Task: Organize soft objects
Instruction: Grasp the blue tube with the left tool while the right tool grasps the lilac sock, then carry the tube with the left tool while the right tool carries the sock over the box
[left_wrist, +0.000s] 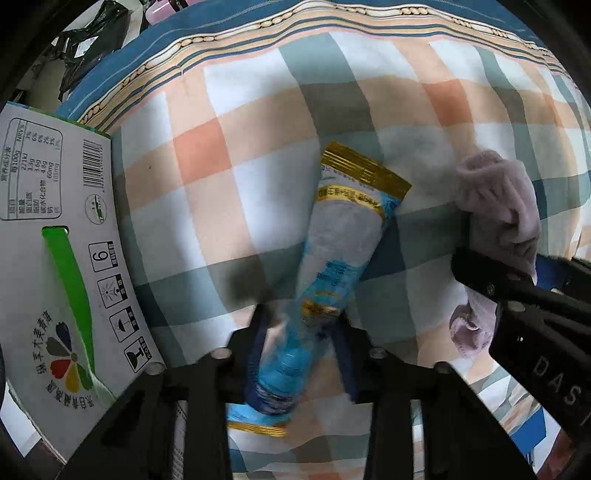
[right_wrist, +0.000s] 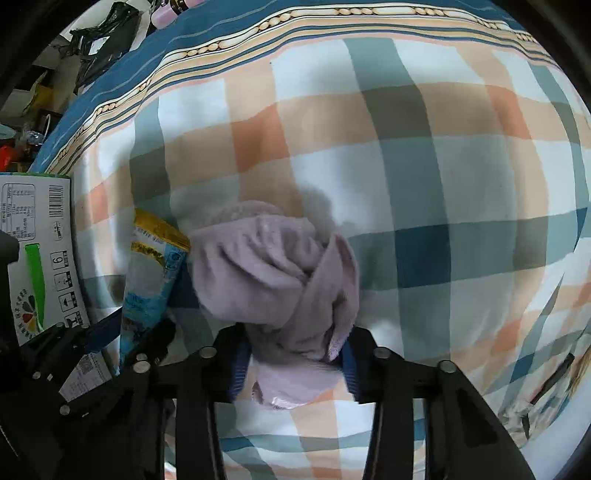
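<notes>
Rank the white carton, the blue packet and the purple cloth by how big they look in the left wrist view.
1. White carton, though it is cut off by the frame and nearer the camera.
2. Blue packet.
3. Purple cloth, partly hidden by the right gripper.

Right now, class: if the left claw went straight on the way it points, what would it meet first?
Probably only the checked bedsheet. The left claw is shut on the blue-and-gold packet, which would touch first. The cardboard box lies off to one side. Depth is unclear.
</notes>
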